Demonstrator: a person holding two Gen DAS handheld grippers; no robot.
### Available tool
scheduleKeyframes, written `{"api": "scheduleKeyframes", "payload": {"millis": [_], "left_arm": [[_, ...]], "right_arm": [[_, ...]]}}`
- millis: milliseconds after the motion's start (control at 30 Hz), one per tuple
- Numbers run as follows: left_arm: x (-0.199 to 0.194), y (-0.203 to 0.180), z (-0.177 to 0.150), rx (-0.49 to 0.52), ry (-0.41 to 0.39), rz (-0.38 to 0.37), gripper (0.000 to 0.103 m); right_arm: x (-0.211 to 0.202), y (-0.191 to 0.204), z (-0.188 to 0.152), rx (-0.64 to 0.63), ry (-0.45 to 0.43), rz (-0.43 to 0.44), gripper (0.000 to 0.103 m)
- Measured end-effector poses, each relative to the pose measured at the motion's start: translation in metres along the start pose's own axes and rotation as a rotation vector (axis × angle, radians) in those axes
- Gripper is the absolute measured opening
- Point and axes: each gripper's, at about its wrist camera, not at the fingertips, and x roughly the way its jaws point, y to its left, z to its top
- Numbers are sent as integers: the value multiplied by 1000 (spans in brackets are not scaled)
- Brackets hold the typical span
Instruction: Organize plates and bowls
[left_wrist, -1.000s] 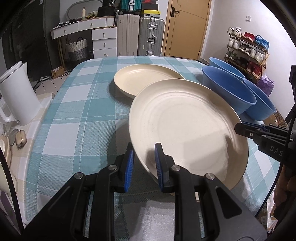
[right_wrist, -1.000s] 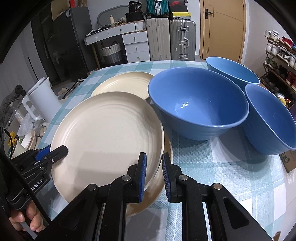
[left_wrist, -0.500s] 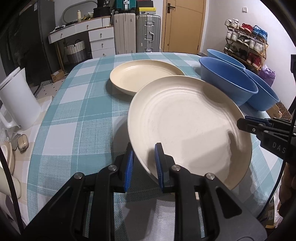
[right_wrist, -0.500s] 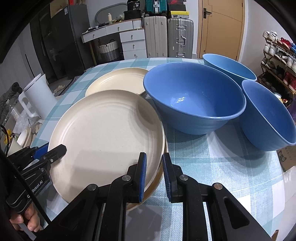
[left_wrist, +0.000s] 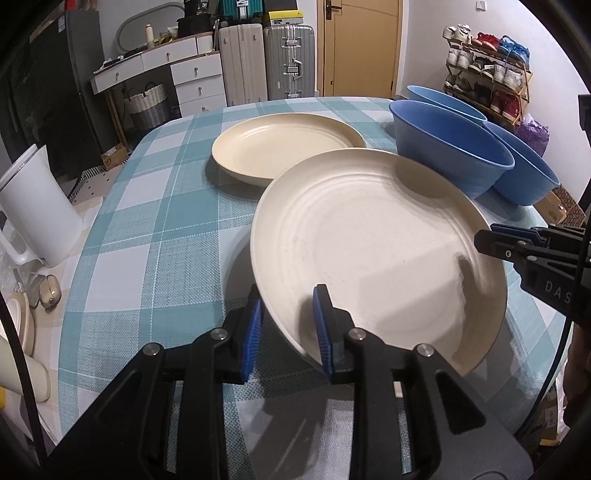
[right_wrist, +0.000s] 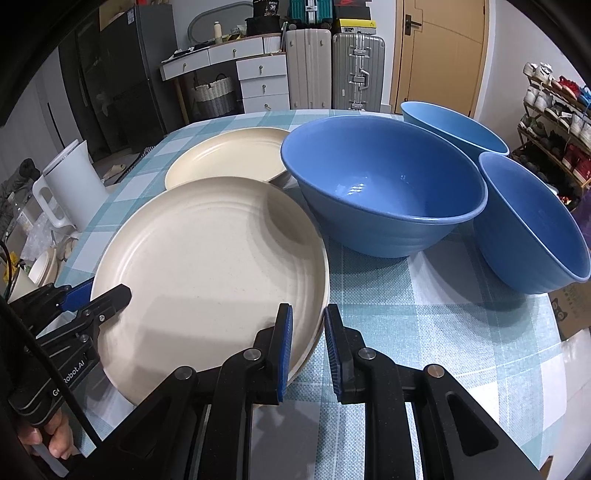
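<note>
Both grippers are set on the top plate (left_wrist: 376, 251): left gripper (left_wrist: 286, 332) is opening around its rim, right gripper (right_wrist: 308, 345) clamped opposite. Stacked on another plate (right_wrist: 320, 295) near the bowl (right_wrist: 384, 188), it could be tilted or dragged if released unevenly.

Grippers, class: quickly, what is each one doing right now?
Left gripper: jaws opening, top plate rim between them.
Right gripper: shut on the same plate's rim.
</note>
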Motion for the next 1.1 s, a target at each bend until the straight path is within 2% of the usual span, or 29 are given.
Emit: {"api": "scheduleKeyframes", "payload": {"millis": [233, 700, 867, 1000, 1067, 1100], "left_arm": [[1, -6, -2, 29, 5, 12, 31], [6, -7, -5, 43, 25, 16, 34], [6, -5, -5, 27, 31, -9, 36], [4, -1, -3, 1, 33, -37, 42], [1, 3, -1, -14, 23, -40, 54], [-1, 5, 0, -23, 11, -41, 55]], "right_arm": [[3, 4, 0, -4, 0, -6, 19], [7, 5, -1, -20, 7, -28, 19], [5, 0, 1, -7, 12, -17, 19], [0, -3, 4, -5, 1, -1, 26], [-3, -1, 5, -11, -6, 8, 30], [-5, -1, 6, -16, -10, 8, 31]]}}
